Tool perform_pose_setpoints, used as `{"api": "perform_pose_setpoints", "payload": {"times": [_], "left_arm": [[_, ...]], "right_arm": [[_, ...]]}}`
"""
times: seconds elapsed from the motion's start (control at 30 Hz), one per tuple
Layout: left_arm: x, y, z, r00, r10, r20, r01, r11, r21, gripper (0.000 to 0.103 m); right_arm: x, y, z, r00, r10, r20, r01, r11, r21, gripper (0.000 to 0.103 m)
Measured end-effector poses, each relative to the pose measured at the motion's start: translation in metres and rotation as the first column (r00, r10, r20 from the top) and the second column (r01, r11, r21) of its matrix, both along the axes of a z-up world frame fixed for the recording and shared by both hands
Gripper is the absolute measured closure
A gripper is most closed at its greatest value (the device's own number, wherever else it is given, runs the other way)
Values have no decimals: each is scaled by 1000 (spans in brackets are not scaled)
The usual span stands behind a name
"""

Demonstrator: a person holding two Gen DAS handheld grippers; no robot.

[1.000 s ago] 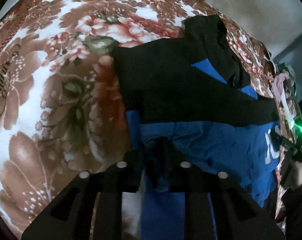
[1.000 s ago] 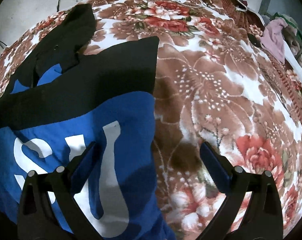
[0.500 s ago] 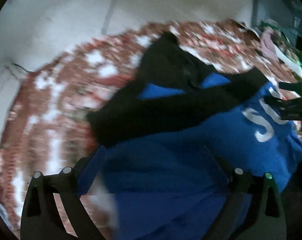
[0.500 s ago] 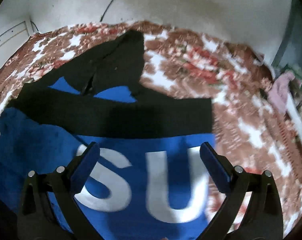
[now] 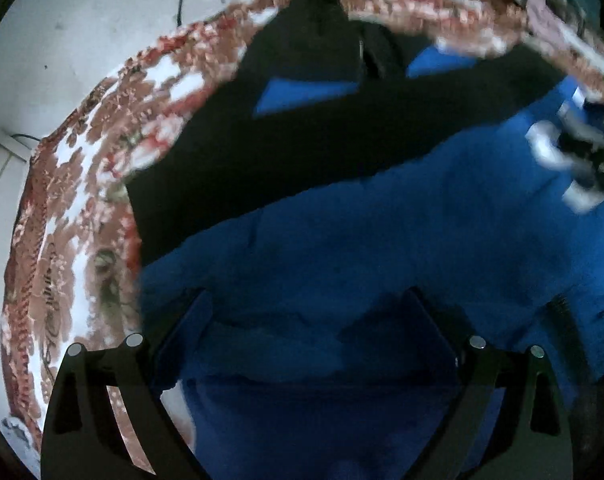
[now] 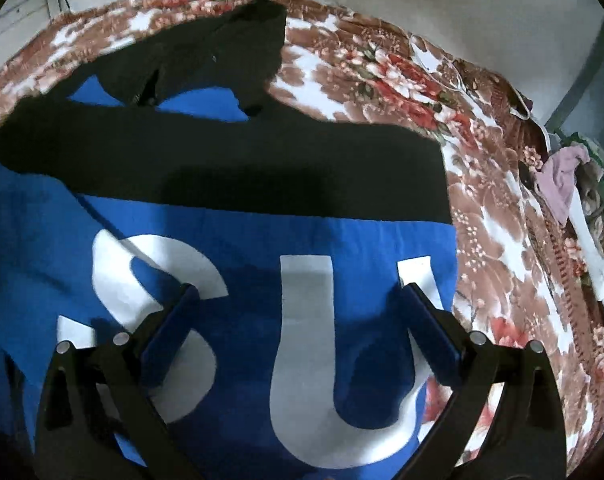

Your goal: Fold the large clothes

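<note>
Left wrist view shows the left tool (image 5: 305, 312) with its two fingers spread wide apart and nothing between them, hanging over the rumpled blue side of a large blue-and-black cotton sweatshirt with big white letters (image 5: 381, 248). Right wrist view shows the right tool (image 6: 298, 308) just as wide open and empty, poised above the white lettering near the garment's right edge. Judging from this, both tools are held open and low over the near part of the sweatshirt so that each can take a fresh hold for the next fold; neither grips cloth at this moment.

The sweatshirt lies spread on a bed covered by a brown, red and white floral blanket (image 6: 501, 240), its black hood (image 6: 230, 48) pointing toward the pale wall. A broad black band (image 6: 262, 168) runs straight across the chest, and below it the blue panel carries white letters, an S and a U (image 6: 302, 340) being readable. On the right the side edge is straight and tidy, which suggests that side is already turned in, though the pictures do not settle it. On the left the blue cloth is bunched and creased, with a slanting border against the black, so that side looks less orderly and likely needs smoothing. Loose pink and white clothes (image 6: 561, 176) lie heaped at the bed's far right edge, well apart from the sweatshirt.
</note>
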State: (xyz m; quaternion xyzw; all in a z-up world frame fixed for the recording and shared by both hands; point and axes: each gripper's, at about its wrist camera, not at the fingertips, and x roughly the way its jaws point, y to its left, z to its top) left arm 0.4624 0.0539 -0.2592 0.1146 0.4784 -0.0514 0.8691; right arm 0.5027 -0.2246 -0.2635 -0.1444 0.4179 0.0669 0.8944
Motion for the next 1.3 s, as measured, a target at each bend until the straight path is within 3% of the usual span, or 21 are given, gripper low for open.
{"api": "perform_pose_setpoints", "payload": {"times": [0.13, 0.23, 0.33, 0.4, 0.5, 0.57, 0.67, 0.87, 0.93, 0.97, 1.0, 1.03, 1.13, 1.3], "left_arm": [[15, 24, 67, 997, 5, 81, 8, 987, -163, 9], [58, 47, 103, 995, 39, 95, -17, 974, -228, 7], [104, 59, 114, 990, 82, 117, -48, 961, -273, 7], [148, 62, 105, 990, 102, 93, -67, 945, -319, 7], [209, 54, 82, 995, 92, 50, -72, 946, -317, 7], [246, 49, 69, 996, 82, 34, -67, 946, -316, 7], [303, 50, 45, 996, 93, -9, -90, 928, -363, 7], [373, 58, 10, 992, 99, -73, -121, 890, -440, 9], [384, 53, -3, 992, 59, -113, -105, 878, -467, 23], [389, 45, -12, 989, 15, -146, -82, 884, -460, 51], [388, 37, -14, 991, -15, -131, -42, 905, -424, 84], [387, 30, -16, 992, -33, -121, -17, 917, -398, 88], [379, 18, -7, 993, -51, -102, 11, 932, -362, 97], [330, 15, 61, 995, -71, 66, 91, 924, -372, 98]], "right_arm": [[23, -20, 51, 1000, -15, 0, 14, 985, 174, 5], [64, -16, 84, 999, -10, 46, 5, 994, 113, 5], [123, -5, 96, 999, -12, 46, 7, 995, 102, 5], [157, -1, 94, 1000, -15, 19, 13, 993, 113, 5], [217, 9, 83, 999, -29, -35, 34, 988, 153, 5], [257, 16, 71, 997, -26, -72, 40, 980, 195, 5], [308, 30, 42, 986, -37, -161, 73, 972, 224, 5], [359, 67, 2, 977, 39, -212, 15, 968, 249, 6], [366, 79, -9, 965, 88, -246, -20, 963, 269, 29], [369, 84, -16, 958, 107, -267, -33, 963, 267, 35], [370, 86, -21, 951, 117, -287, -37, 962, 271, 62], [369, 89, -25, 943, 134, -304, -42, 956, 291, 93], [356, 100, -14, 958, 154, -242, -91, 963, 252, 97], [317, 87, 29, 980, 144, -135, -103, 957, 270, 98]]}}
